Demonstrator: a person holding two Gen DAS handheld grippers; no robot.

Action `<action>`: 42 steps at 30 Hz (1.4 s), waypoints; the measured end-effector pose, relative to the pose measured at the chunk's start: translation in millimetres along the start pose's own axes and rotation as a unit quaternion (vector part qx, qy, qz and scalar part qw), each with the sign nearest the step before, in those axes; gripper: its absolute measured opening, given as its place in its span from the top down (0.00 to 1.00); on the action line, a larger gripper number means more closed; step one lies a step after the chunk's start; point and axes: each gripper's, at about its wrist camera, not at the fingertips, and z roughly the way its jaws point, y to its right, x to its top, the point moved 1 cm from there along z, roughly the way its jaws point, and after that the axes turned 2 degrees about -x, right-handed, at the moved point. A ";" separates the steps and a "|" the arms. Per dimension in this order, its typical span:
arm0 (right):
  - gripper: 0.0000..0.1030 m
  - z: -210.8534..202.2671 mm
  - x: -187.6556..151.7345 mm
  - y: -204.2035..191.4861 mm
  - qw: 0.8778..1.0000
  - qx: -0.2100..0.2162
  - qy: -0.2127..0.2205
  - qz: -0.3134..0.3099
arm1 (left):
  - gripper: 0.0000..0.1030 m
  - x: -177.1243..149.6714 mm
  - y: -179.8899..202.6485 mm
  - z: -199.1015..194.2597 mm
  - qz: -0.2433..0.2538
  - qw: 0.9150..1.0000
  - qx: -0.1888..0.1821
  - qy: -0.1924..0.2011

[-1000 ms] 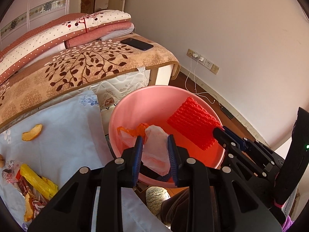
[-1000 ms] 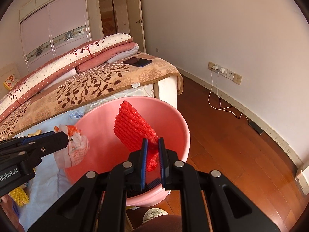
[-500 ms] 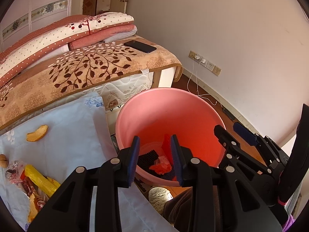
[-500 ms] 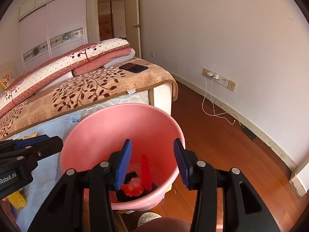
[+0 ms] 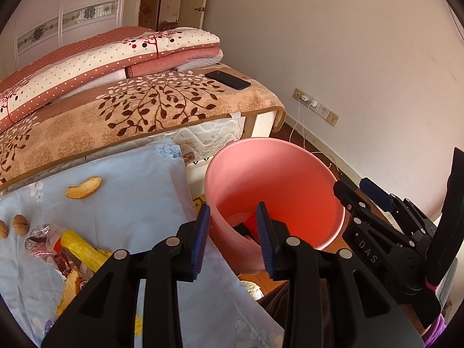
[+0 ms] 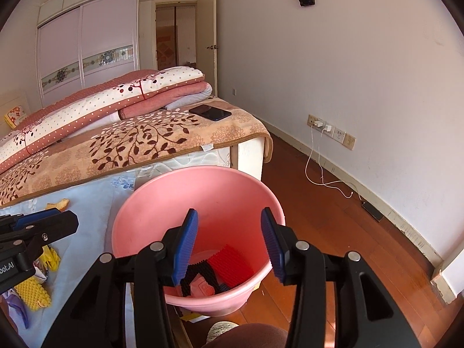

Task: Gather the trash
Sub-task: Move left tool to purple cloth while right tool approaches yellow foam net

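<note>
Writing: we read "DAS" on the right gripper's (image 5: pixel 359 191) side in the left view, and part of a word ending "bot.AI" on the left gripper's (image 6: pixel 55 217) body in the right view.
Left gripper (image 5: pixel 232 232): its fingers have just been opening and stand released, with nothing between the pads; we see it above the near rim of the pink basin (image 5: pixel 220 174).
Right gripper (image 6: pixel 229 243): fingers also just opened, released and empty, over the basin (image 6: pixel 127 217).
Trash in basin: the red mesh sleeve (image 6: pixel 230 265) lies on the bottom beside a black mesh piece (image 6: pixel 203 272) and a pink wrapper (image 6: pixel 203 285).
Left view only: two walnuts (image 5: pixel 20 224), a peel (image 5: pixel 84 187), a yellow sleeve (image 5: pixel 81 248) and wrappers (image 5: pixel 40 239) on the blue cloth (image 5: pixel 130 179).
Right view only: the basin's full floor, the wardrobe (image 6: pixel 87 46) and a doorway.
Hard to make out: from the left view we find the basin's contents mostly hidden behind the fingers; the wrappers' print is unreadable.
</note>
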 end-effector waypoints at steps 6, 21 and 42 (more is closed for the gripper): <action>0.51 -21.7 -4.2 -17.4 0.999 0.040 0.007 -0.006 | 0.68 -14.2 -25.0 -28.3 -0.009 0.999 0.044 0.013; 0.48 -66.6 -36.1 -95.7 0.970 0.240 -0.026 -0.043 | 0.68 -73.1 -142.2 -138.8 -0.108 0.976 0.181 0.060; 0.48 -69.3 -75.9 -151.5 0.936 0.324 -0.104 -0.088 | 0.68 -145.2 -191.1 -106.3 -0.303 0.944 0.081 -0.103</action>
